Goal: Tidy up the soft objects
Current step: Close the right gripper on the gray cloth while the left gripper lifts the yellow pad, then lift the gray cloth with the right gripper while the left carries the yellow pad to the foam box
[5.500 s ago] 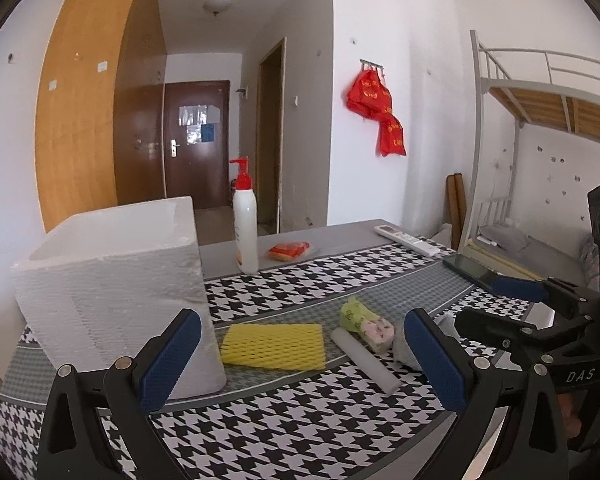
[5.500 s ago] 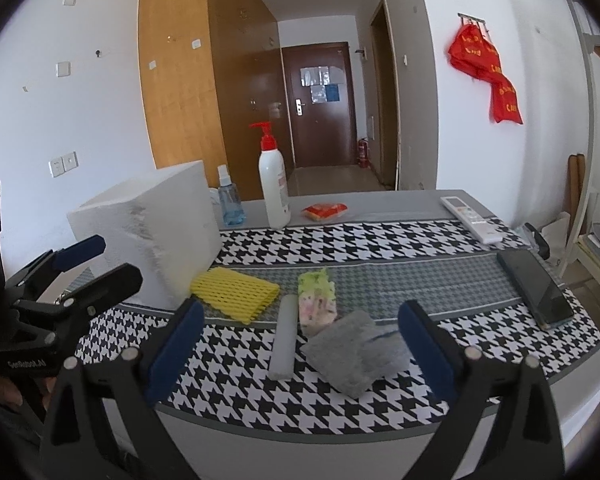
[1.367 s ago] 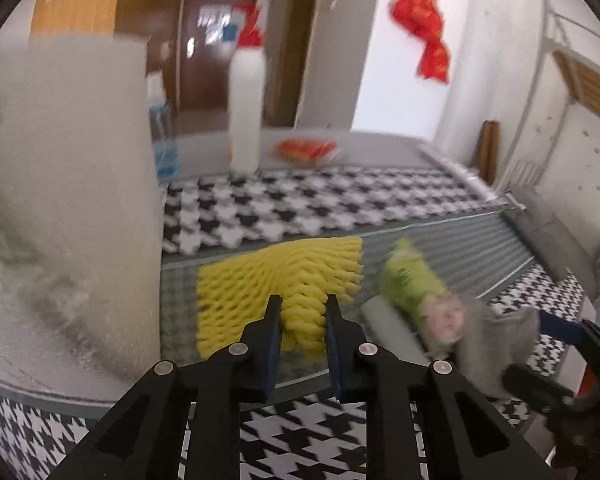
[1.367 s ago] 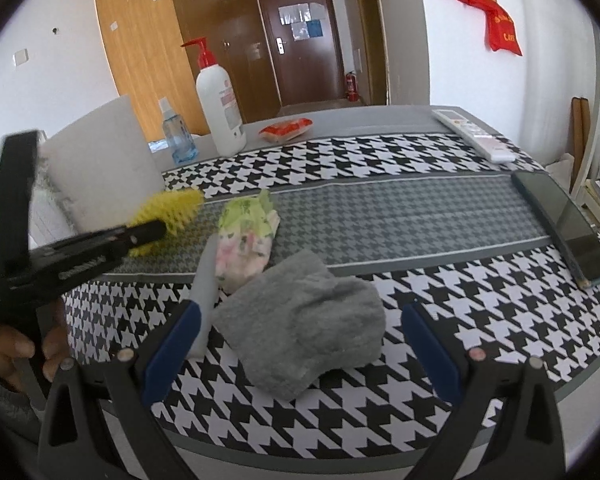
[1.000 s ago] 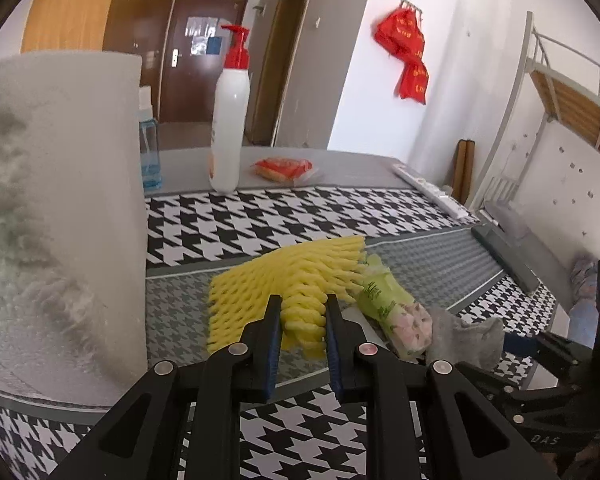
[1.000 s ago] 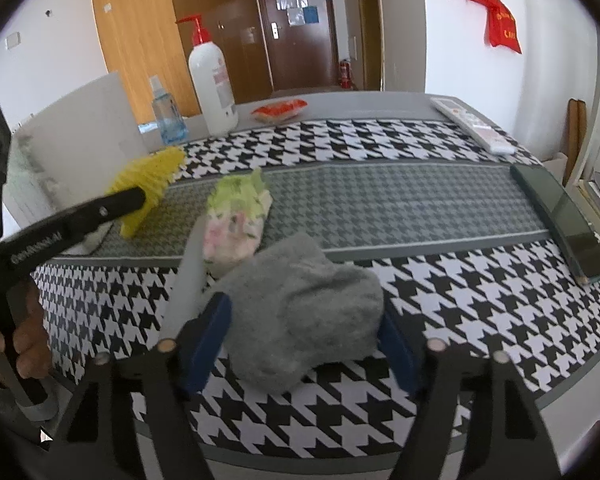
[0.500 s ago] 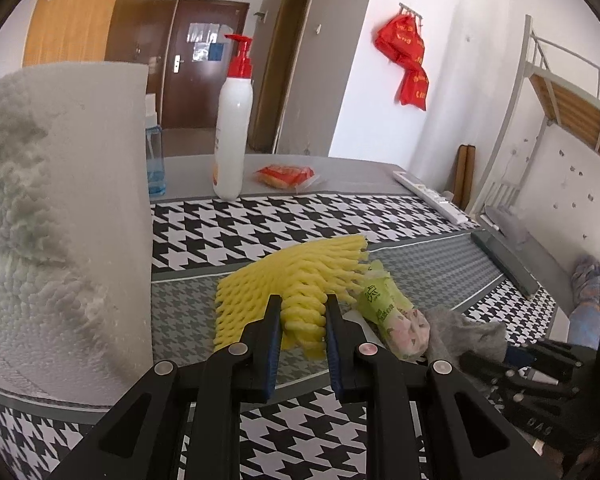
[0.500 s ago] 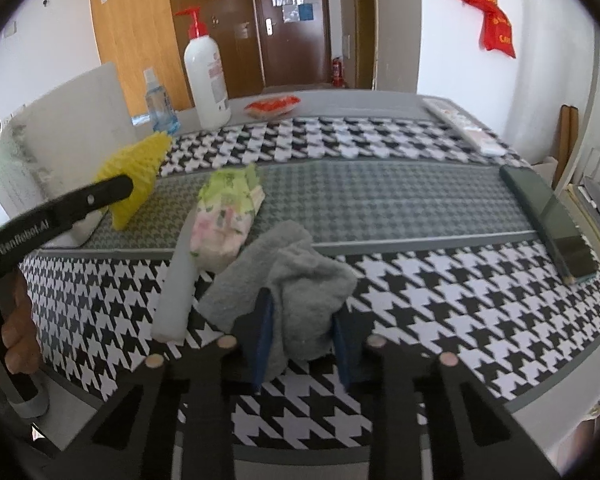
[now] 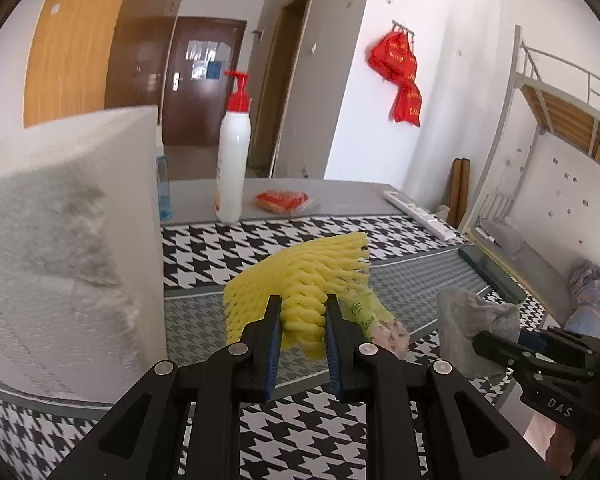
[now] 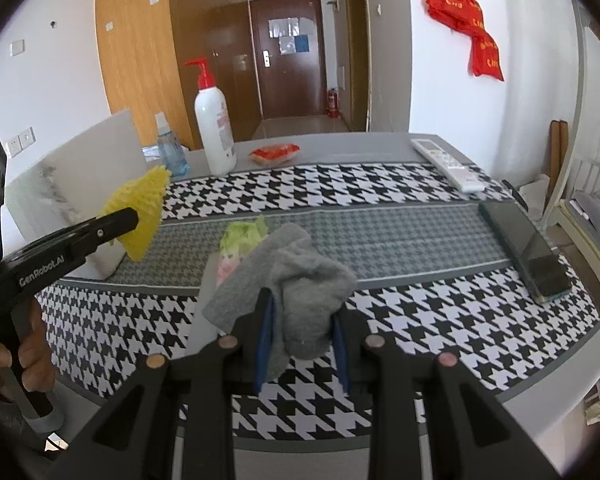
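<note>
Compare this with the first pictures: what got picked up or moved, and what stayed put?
The left gripper closed on the yellow foam net and lifted it. The right gripper closed on the grey cloth and raised it. The floral pouch, white foam block, pump bottle and remote stayed put.

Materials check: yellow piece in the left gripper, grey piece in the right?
Yellow net sleeve: looks like foam mesh, matte; open woven strands bunch between the left gripper pads. Grey cloth: probably knit or terry fabric, fuzzy and matte; it folds and droops from the right gripper. Exact fibre unclear.
</note>
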`<state>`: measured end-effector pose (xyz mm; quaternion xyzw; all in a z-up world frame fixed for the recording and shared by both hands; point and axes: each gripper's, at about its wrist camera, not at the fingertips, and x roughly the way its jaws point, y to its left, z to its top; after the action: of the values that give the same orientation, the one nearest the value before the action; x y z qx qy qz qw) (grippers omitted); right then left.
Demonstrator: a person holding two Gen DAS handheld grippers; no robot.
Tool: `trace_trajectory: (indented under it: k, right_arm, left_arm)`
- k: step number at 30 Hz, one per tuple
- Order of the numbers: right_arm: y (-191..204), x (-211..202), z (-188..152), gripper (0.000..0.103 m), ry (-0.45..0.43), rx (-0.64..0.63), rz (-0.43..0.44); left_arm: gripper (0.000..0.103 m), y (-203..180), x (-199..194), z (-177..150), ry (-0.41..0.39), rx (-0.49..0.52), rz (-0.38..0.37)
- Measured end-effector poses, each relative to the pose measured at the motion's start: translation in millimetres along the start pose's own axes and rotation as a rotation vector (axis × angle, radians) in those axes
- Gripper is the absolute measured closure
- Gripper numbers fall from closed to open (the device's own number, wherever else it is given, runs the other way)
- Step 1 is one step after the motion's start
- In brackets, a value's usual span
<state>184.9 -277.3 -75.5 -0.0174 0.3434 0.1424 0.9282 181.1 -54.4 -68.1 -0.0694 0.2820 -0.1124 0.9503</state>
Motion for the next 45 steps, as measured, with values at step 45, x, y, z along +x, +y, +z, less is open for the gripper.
trace_trajectory:
  k: [45]
  right_arm:
    - [21.0,-47.1,40.8,0.072,-0.215,-0.043,0.077]
  left_arm:
    - [0.082,-18.2,-62.5,23.7,-0.173,0.146,0.081]
